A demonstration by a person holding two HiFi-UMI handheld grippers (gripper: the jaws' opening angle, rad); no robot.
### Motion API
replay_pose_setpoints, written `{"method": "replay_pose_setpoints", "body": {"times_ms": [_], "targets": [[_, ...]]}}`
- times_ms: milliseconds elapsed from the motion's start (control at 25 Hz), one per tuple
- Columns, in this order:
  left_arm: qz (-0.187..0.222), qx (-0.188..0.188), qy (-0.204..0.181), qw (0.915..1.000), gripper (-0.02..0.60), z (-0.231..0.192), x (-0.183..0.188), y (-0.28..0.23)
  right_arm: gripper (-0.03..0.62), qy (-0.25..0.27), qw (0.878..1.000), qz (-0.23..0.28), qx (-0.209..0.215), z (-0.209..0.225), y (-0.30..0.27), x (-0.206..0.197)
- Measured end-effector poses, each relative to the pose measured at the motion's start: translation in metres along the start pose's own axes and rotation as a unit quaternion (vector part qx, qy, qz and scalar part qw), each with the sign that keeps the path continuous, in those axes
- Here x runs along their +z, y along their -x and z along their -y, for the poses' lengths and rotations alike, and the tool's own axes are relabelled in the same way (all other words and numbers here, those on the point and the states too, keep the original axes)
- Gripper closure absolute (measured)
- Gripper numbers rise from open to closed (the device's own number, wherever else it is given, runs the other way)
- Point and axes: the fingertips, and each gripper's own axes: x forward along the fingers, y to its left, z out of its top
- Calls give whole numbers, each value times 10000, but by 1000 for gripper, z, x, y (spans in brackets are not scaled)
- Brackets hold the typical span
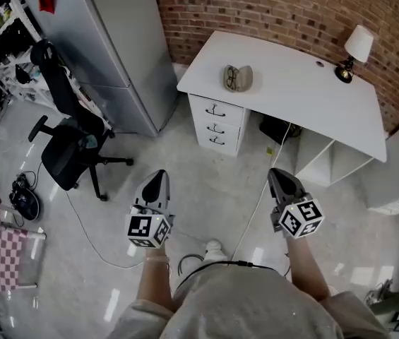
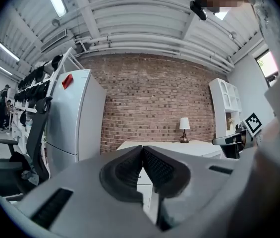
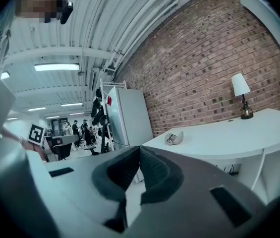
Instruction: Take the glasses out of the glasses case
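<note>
An open grey glasses case [image 1: 238,78] with dark glasses in it lies on the white desk [image 1: 305,97], near its left end. In the right gripper view the case [image 3: 174,138] shows small, far ahead on the desk. My left gripper [image 1: 158,181] is held level over the floor, well short of the desk, its jaws shut with nothing between them [image 2: 142,150]. Beside it, my right gripper [image 1: 279,179] is also shut and empty [image 3: 139,150].
A lamp [image 1: 353,51] stands at the desk's far right by the brick wall. A drawer unit [image 1: 218,124] sits under the desk's left end. A grey cabinet [image 1: 114,41] and a black office chair [image 1: 68,140] stand at the left. A cable [image 1: 259,203] runs across the floor.
</note>
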Motion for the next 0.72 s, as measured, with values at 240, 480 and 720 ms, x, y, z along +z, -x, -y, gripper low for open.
{"method": "replay_pose_setpoints", "body": {"times_ms": [240,480,720], "targets": [[-41,-272,50,9996,577,-34,-6,-25,589,-240,9992,31,-323,-3,-28,-7],[46,-395,173,9991,577,-52,-12,-38,588,-509,9967,187,-612,2,-33,-9],[26,-541,174,9984,577,-51,-12,-43,586,-639,9938,287,-860,19,-30,-1]]}}
